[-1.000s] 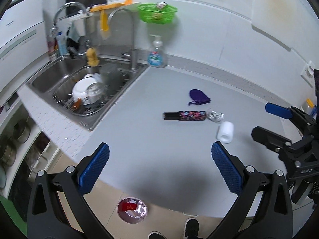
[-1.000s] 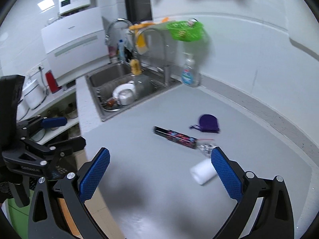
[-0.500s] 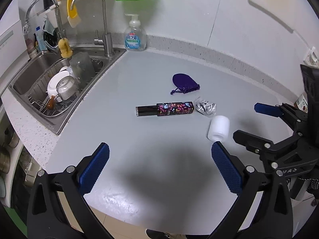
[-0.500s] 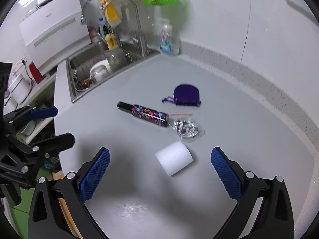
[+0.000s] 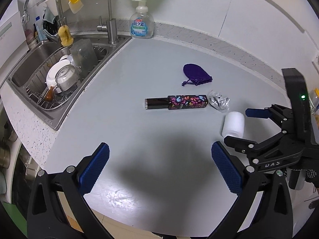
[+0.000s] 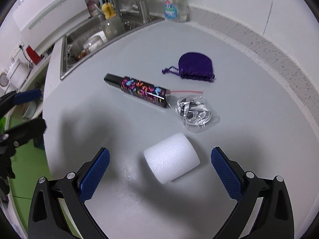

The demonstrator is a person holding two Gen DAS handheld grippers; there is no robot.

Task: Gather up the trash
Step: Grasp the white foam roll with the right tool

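Note:
A white foam cylinder [image 6: 171, 157] lies on the grey countertop [image 6: 79, 109], just ahead of and between the pads of my open, empty right gripper [image 6: 159, 173]. Beyond it lie a clear bag of silver scraps [image 6: 192, 113], a black patterned box [image 6: 139, 90] and a purple drawstring pouch [image 6: 196, 65]. In the left wrist view the cylinder [image 5: 233, 124], bag [image 5: 219, 100], box [image 5: 177, 102] and pouch [image 5: 196, 73] lie ahead. My left gripper [image 5: 159, 167] is open and empty over the near counter. The right gripper [image 5: 241, 126] shows there, straddling the cylinder.
A sink [image 5: 26, 65] with a dish rack and dishes is at the left, with taps and a soap bottle [image 5: 142, 24] at the back wall. The counter's front edge [image 5: 123, 219] is close below my left gripper. A white appliance [image 6: 47, 14] stands beyond the sink.
Both grippers have moved forward and lower over the counter. The right gripper has closed in on the white cylinder, which now lies between its open fingers.

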